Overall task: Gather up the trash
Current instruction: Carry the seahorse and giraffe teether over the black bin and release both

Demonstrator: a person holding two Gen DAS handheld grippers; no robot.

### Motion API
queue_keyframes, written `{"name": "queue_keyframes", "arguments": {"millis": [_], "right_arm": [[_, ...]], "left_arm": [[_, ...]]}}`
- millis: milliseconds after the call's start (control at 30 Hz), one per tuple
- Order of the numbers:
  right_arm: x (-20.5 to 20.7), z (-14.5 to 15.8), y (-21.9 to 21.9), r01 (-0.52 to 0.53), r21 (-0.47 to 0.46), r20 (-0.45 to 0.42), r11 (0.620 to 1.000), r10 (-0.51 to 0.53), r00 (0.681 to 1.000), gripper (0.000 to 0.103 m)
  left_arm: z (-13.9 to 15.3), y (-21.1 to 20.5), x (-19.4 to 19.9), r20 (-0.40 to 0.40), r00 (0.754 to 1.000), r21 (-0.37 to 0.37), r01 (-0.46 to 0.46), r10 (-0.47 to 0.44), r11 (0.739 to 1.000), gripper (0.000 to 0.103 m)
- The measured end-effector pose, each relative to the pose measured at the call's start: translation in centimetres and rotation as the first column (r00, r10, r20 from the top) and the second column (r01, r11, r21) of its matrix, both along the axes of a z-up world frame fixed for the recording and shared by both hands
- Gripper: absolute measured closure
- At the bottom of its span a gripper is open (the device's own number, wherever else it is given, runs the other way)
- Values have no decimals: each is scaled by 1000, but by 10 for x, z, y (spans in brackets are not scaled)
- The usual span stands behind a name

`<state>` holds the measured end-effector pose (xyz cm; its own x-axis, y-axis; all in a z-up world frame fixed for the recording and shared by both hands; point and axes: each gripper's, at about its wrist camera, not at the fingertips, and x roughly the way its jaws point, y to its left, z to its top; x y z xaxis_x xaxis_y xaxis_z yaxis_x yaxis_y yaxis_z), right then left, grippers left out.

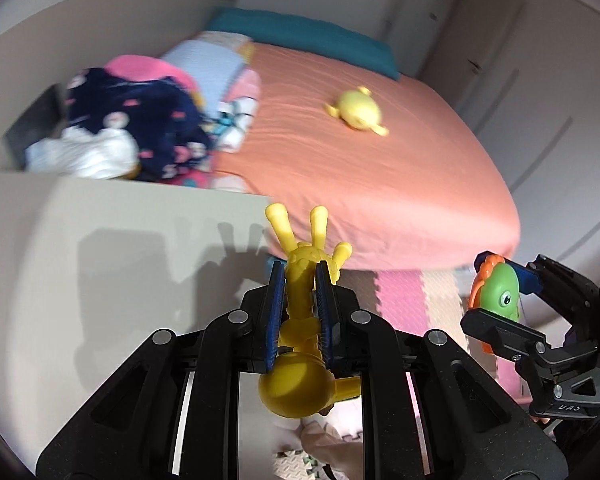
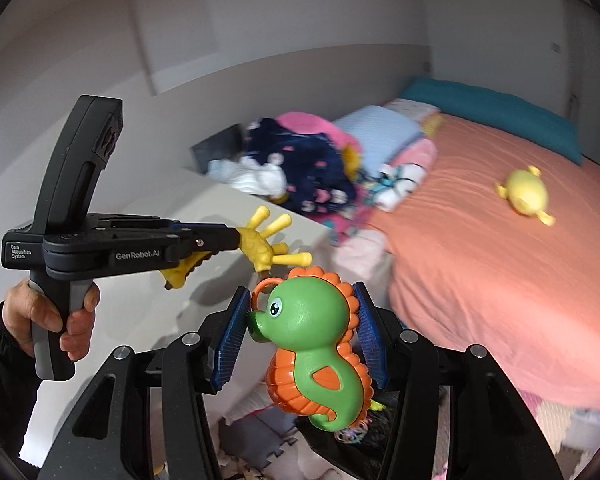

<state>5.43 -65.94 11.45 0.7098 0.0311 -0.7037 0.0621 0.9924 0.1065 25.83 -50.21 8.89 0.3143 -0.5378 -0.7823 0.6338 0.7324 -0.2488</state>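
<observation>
Both grippers are loaded, so the step looks like carrying: the left gripper (image 1: 300, 280) clamps a yellow toy (image 1: 300, 312), the right gripper (image 2: 300, 340) clamps a green seahorse (image 2: 316, 344). A yellow duck (image 1: 358, 112) lies at one o'clock on the bed (image 1: 380, 184); next likely needs a drop-off bin, none visible.

bed (image 1: 360, 184), salmon-orange sheet, fills centre and right of frame | on it: yellow plush toy (image 1: 358, 112) right of centre, well apart from the rest; teal pillow (image 1: 300, 34) at far end; folded blankets (image 1: 224, 76) and heap of dark and white clothes (image 1: 132, 128) at upper left | floor (image 1: 404, 300): pink and beige foam mats, lower right
</observation>
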Motion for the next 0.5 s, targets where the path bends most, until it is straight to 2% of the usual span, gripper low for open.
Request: {"name": "queue_keyframes", "arguments": {"millis": [133,200,233,267,300,333,367,500], "right_arm": [[-20,-6,-25,73,1,-18,997,-73,997,50],[-26,-10,-35,90,15,-38,996,-89,995,49],[-28,-14,-41,102,22,-49,994,-101,994,43],[-31,-15,-45,125,13,-54,992,-124,991,29],[-33,-16,-47,143,0,-53,990,-143,988,24],[-37,-15,-48,159,-18,-43,987,-159,986,23],[-38,-15,-49,159,-25,-41,987,-160,986,23],[-39,-18,-54,167,-31,-51,986,-168,984,23]], "left_arm": [[-9,-38,-4,-23,997,9,75,-74,997,87],[-14,-53,-2,-48,994,14,94,-93,995,84],[-16,-60,0,-46,995,36,88,-87,995,70],[-15,-63,0,-27,997,57,76,-74,995,26],[-13,-66,1,6,998,77,55,-56,995,5],[-7,-66,0,60,997,84,33,-38,996,6],[-5,-68,-1,77,996,88,30,-37,996,6],[-3,-64,2,64,998,86,19,-25,996,6]]}}
